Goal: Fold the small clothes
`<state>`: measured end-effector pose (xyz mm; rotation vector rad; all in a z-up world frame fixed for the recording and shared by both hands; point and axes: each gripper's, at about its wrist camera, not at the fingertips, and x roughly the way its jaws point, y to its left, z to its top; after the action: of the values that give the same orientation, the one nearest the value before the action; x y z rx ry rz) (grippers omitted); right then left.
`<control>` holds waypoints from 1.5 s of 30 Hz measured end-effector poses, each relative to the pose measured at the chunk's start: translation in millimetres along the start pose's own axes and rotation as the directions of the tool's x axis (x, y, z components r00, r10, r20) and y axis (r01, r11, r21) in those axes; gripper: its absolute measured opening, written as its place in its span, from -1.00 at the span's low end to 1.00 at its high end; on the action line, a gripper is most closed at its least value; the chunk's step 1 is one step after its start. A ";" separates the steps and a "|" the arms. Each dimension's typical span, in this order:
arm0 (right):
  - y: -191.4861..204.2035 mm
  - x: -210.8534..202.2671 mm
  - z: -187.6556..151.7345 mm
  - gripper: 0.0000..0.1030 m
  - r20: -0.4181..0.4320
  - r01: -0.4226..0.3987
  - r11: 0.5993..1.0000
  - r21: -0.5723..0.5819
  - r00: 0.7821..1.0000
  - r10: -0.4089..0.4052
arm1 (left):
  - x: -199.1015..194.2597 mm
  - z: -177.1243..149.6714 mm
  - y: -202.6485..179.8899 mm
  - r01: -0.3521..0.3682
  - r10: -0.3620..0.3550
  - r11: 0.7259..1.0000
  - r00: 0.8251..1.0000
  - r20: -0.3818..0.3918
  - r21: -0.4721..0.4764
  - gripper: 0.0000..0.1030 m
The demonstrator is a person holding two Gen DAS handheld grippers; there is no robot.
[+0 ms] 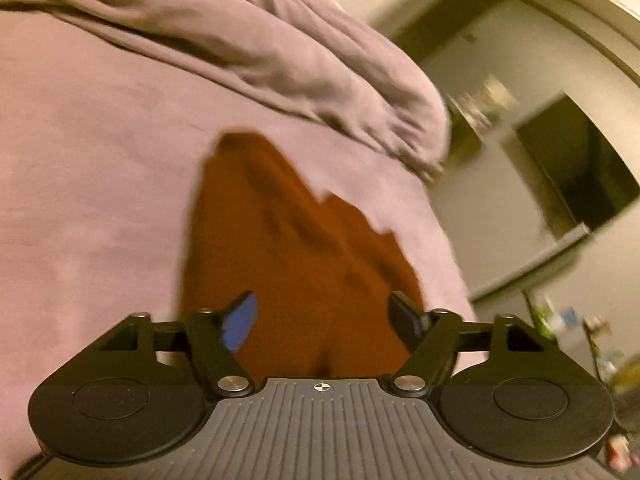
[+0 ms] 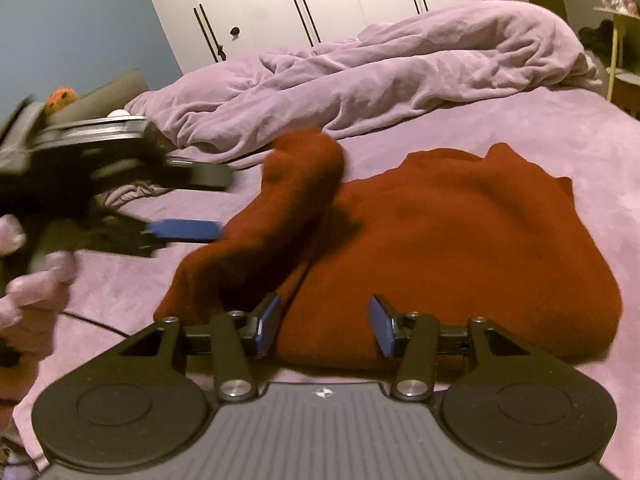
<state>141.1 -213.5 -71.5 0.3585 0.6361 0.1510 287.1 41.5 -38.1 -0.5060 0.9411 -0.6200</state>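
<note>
A rust-red sweater (image 2: 460, 248) lay on the bed (image 2: 560, 132), one sleeve (image 2: 288, 208) folded up over its left side. The left hand-held gripper (image 1: 324, 320) hung spread and empty above it. The right hand-held gripper (image 2: 325, 326) stood half spread at the near hem, pinching nothing. A rumpled blanket (image 2: 380, 68) lay far behind. No writing was readable.

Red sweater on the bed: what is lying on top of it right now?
Only its own sleeve, thrown across the red sweater at the left side. Neither gripper rests on it. The cloth beneath the sleeve is covered, so its state cannot be seen.
</note>
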 end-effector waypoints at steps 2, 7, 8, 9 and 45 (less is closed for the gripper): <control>-1.8 5.1 6.9 -0.05 -0.001 -0.041 0.998 0.044 0.999 0.041 | -4.3 -3.8 14.1 -0.087 0.087 0.996 0.996 0.007 0.010 0.53; -12.5 42.3 24.9 0.10 -0.044 -0.185 0.957 0.225 0.979 0.200 | 21.1 -22.6 32.7 -0.207 0.206 0.978 0.974 -0.089 0.004 0.53; -13.9 51.9 27.9 0.10 -0.060 -0.199 0.949 0.246 0.974 0.220 | 25.4 -25.9 29.4 -0.205 0.205 0.979 0.974 -0.098 0.013 0.53; -16.2 63.0 31.3 0.10 -0.077 -0.213 0.937 0.278 0.967 0.242 | 28.9 -28.4 24.5 -0.201 0.203 0.979 0.974 -0.097 0.031 0.55; -11.3 37.2 96.9 -0.79 0.057 0.173 0.949 -0.264 0.985 -0.164 | 10.8 -34.3 -19.1 -0.202 0.205 0.974 0.978 -0.029 0.102 0.83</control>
<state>229.7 -242.0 -24.0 0.0442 0.6002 0.0652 257.4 16.0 -49.2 -0.3054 0.9802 -0.4890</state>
